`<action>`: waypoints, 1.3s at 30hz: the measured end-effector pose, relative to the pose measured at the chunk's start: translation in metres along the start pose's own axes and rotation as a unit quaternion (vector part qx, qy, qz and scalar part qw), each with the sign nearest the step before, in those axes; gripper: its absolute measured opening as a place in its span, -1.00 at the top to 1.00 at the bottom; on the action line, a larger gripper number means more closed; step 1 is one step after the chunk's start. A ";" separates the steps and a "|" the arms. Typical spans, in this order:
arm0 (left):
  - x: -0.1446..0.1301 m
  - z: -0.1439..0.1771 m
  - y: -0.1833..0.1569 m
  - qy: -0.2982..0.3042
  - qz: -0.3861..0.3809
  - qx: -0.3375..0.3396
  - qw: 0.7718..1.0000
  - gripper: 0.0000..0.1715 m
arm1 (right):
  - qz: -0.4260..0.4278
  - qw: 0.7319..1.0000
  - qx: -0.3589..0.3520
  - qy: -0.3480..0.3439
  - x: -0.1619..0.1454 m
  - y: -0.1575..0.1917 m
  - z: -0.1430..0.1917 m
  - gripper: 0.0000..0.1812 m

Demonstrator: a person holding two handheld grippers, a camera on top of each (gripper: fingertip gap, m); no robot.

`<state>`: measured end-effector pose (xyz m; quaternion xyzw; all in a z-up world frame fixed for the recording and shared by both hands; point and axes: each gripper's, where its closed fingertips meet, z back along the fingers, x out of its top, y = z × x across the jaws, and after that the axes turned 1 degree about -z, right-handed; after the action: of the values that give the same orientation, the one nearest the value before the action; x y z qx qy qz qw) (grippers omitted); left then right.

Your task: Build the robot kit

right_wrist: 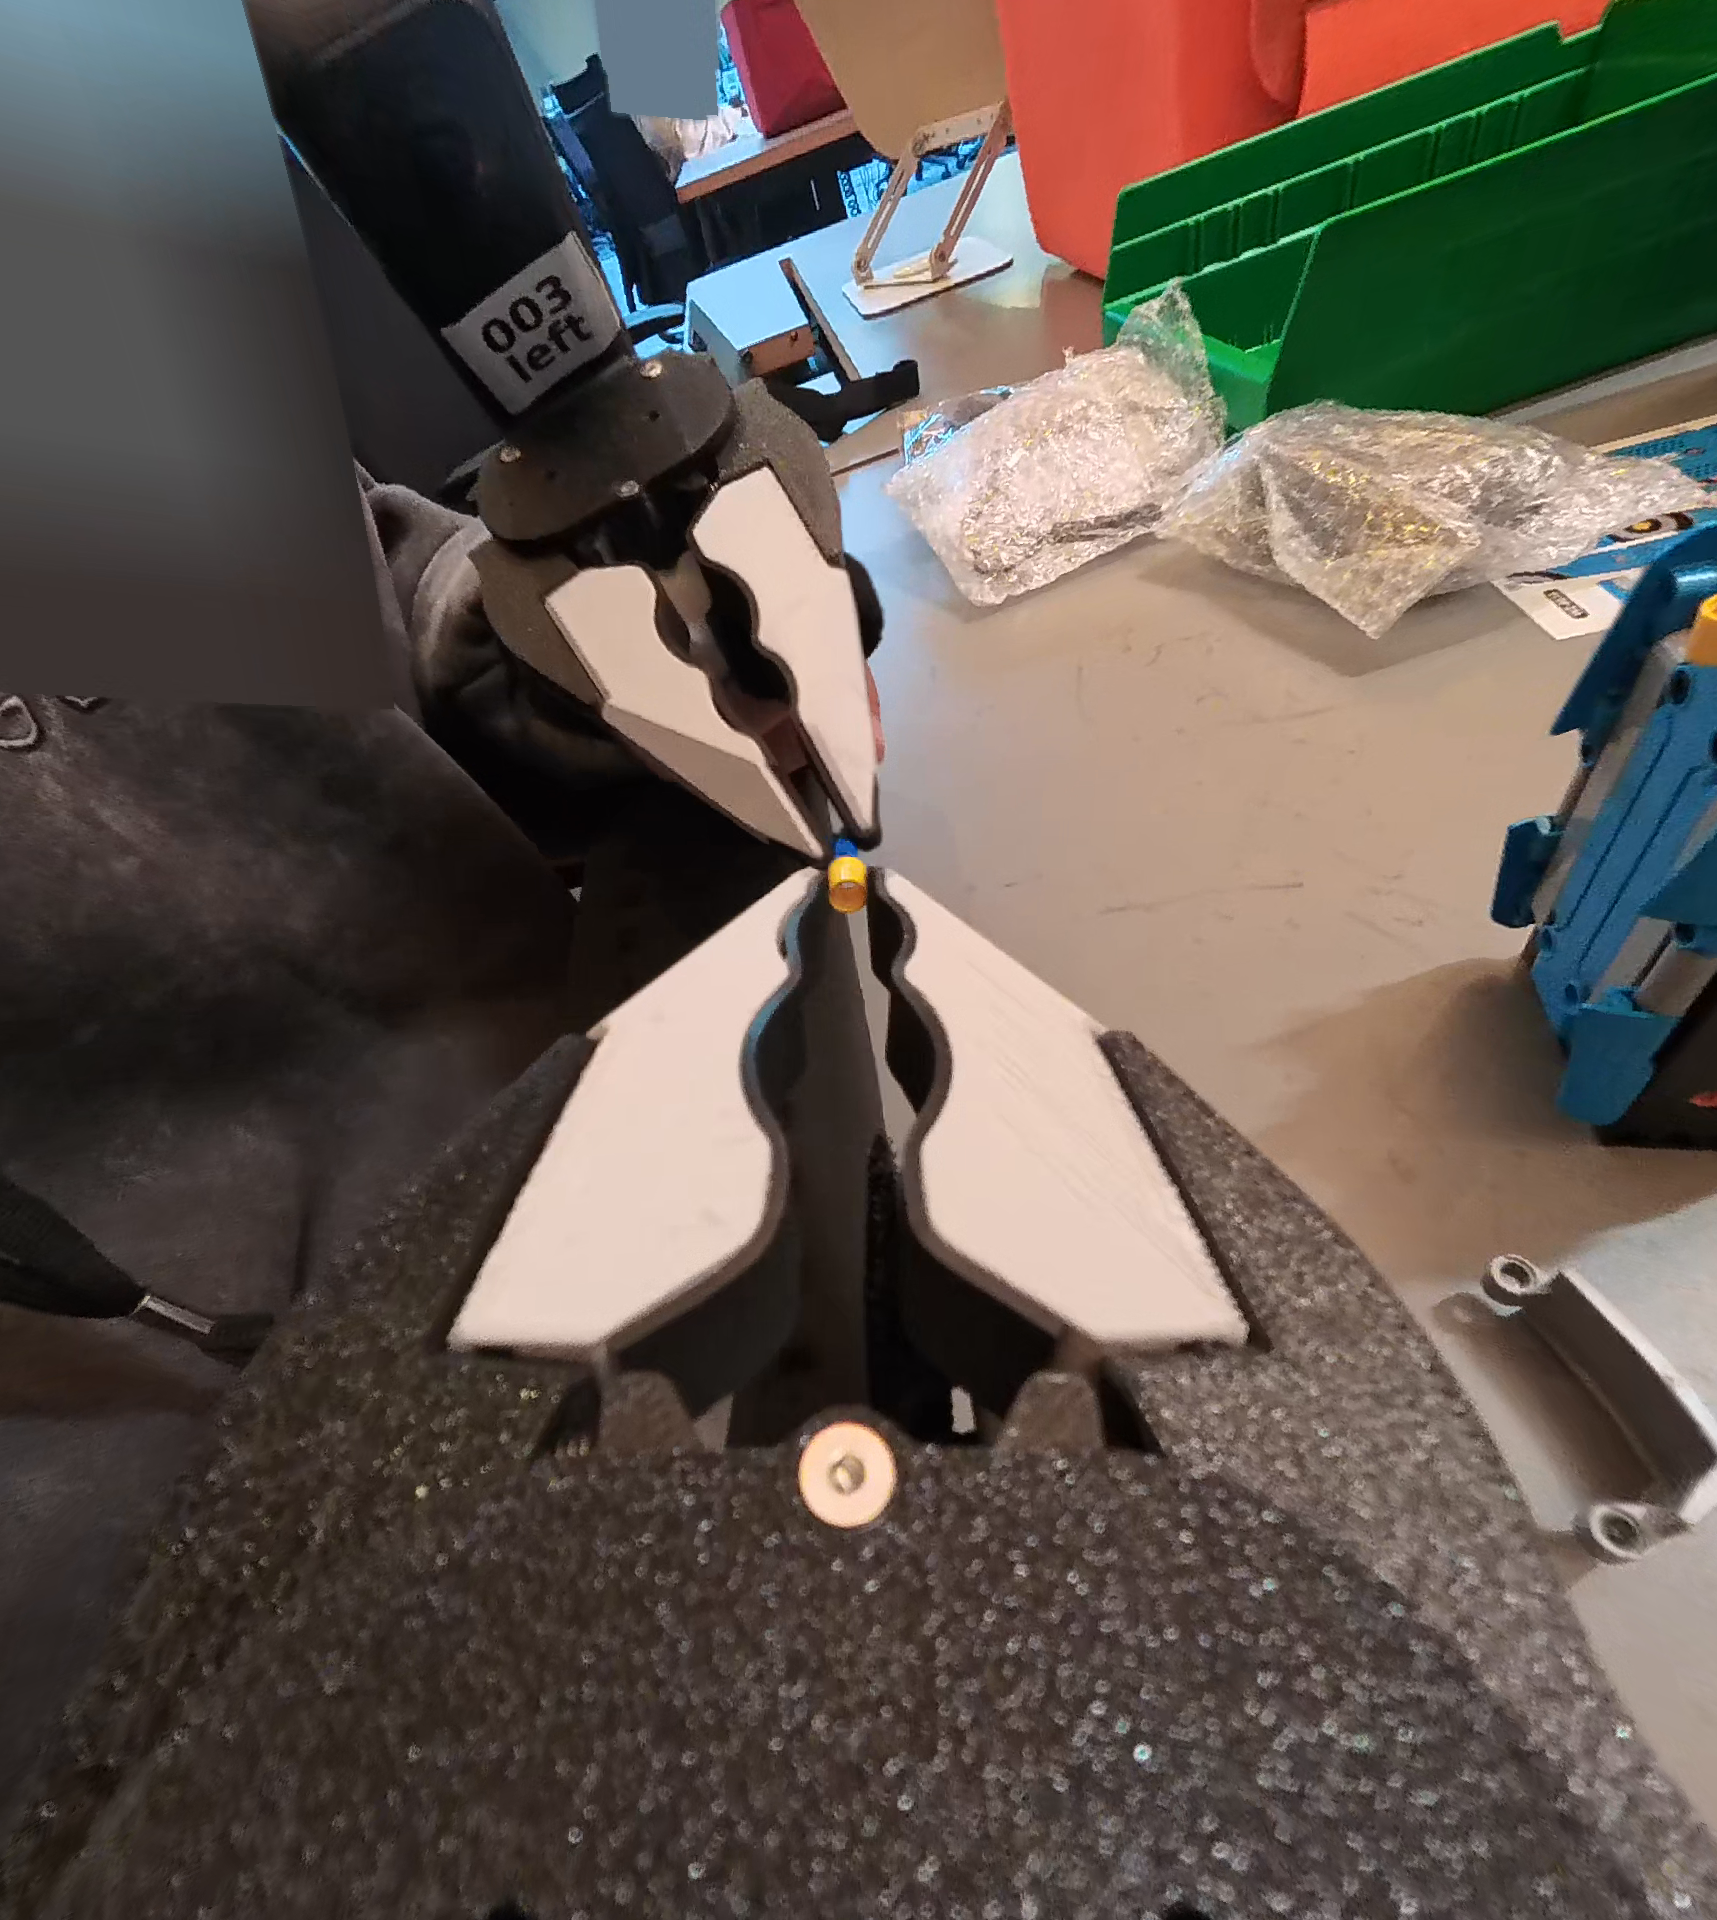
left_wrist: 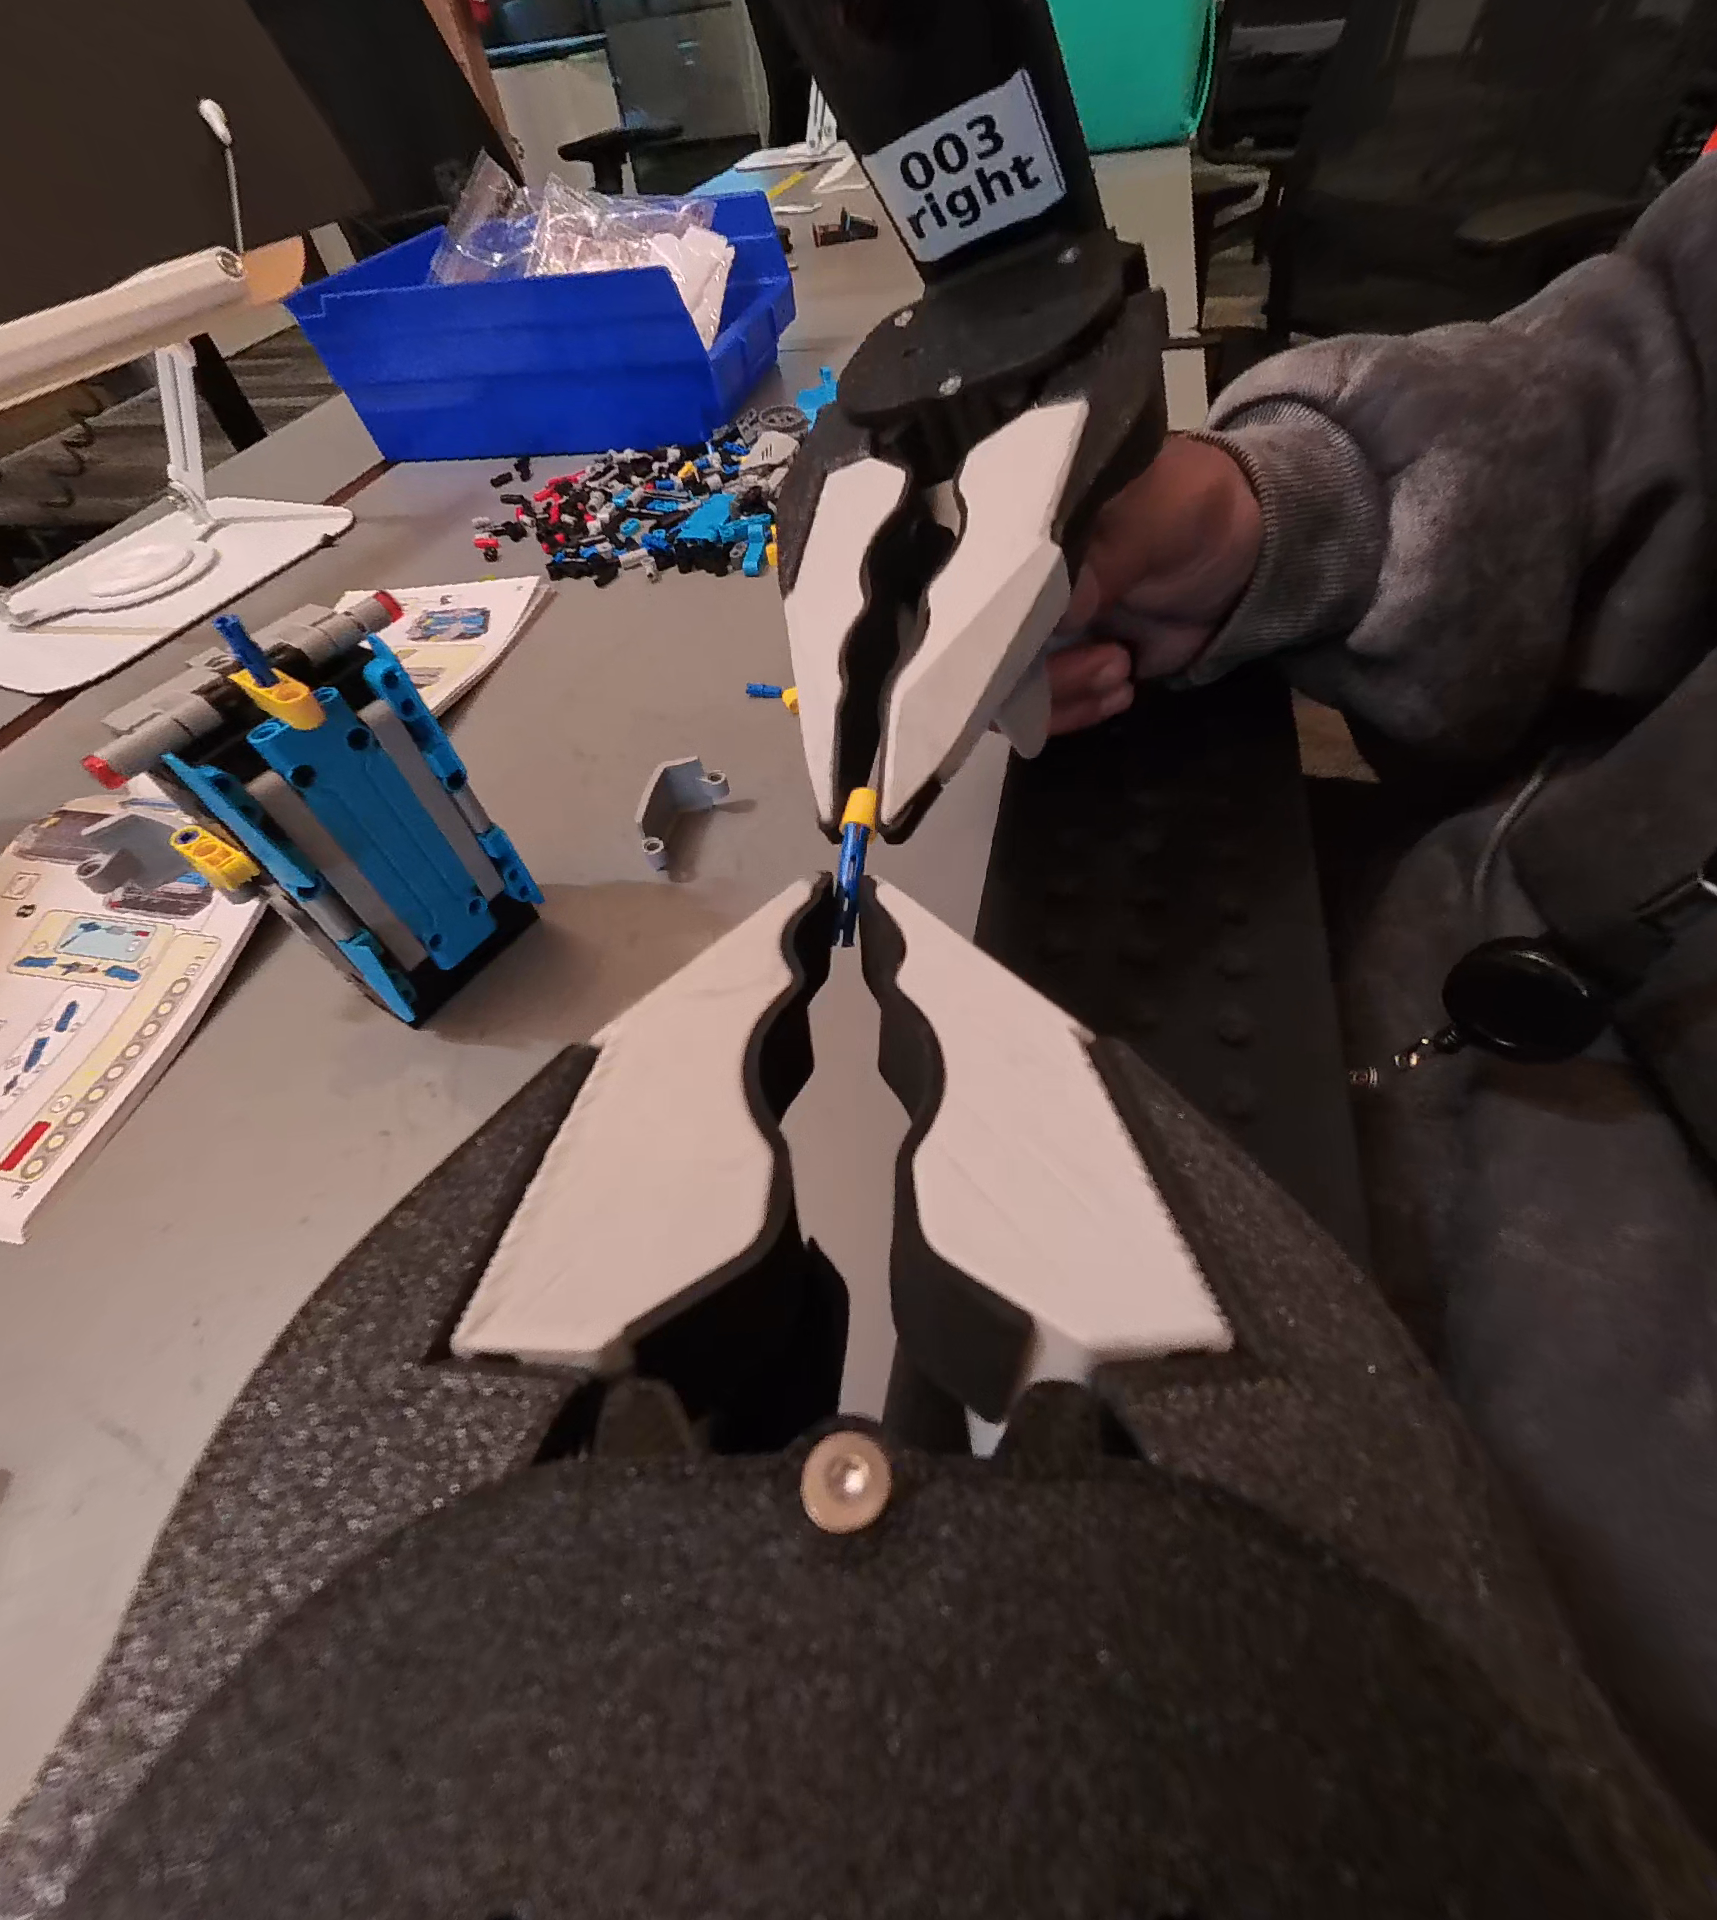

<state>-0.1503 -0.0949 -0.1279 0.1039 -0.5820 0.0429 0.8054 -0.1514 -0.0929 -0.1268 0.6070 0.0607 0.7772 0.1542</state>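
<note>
My left gripper [left_wrist: 846,896] is shut on a thin blue axle pin [left_wrist: 848,868], held above the near table edge. My right gripper [left_wrist: 861,821] faces it tip to tip and is shut on a small yellow bush [left_wrist: 860,805] that sits on the pin's far end. In the right wrist view my right gripper [right_wrist: 846,883] holds the yellow bush [right_wrist: 846,888], with the blue pin [right_wrist: 841,850] just showing between it and my left gripper [right_wrist: 846,840]. A blue, grey and black brick-built model [left_wrist: 345,821] stands on the table to the left; it also shows in the right wrist view [right_wrist: 1685,862].
A curved grey panel piece [left_wrist: 672,805] lies on the grey table [left_wrist: 210,1247]. Instruction booklets [left_wrist: 43,1018] lie by the model. A pile of small loose parts [left_wrist: 646,509] and a blue bin [left_wrist: 542,332] sit farther back, beside a white stand [left_wrist: 106,561]. Plastic bags [right_wrist: 1249,488] and green bins [right_wrist: 1456,239] sit farther off. Both grippers' tips are close together, under 4 cm apart.
</note>
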 end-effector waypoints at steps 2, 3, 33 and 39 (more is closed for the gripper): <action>0.000 0.000 -0.001 0.002 -0.001 -0.004 1.000 0.96 | 0.004 1.000 -0.001 -0.001 0.000 0.000 0.000 0.93; -0.001 0.000 -0.001 0.005 0.002 -0.009 1.000 0.96 | 0.006 1.000 0.000 0.003 -0.001 0.001 -0.001 0.92; -0.089 -0.038 0.022 0.215 -0.015 -0.102 0.971 0.95 | 0.073 0.968 -0.009 0.241 -0.078 -0.062 -0.022 0.92; -0.093 -0.027 0.024 0.211 -0.031 -0.115 0.970 0.87 | 0.087 0.967 -0.011 0.238 -0.078 -0.062 -0.022 0.92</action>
<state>-0.1595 -0.0612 -0.2210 0.0167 -0.3962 -0.0283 0.9176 -0.1458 -0.0564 -0.2225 0.4056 0.0340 0.9104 0.0741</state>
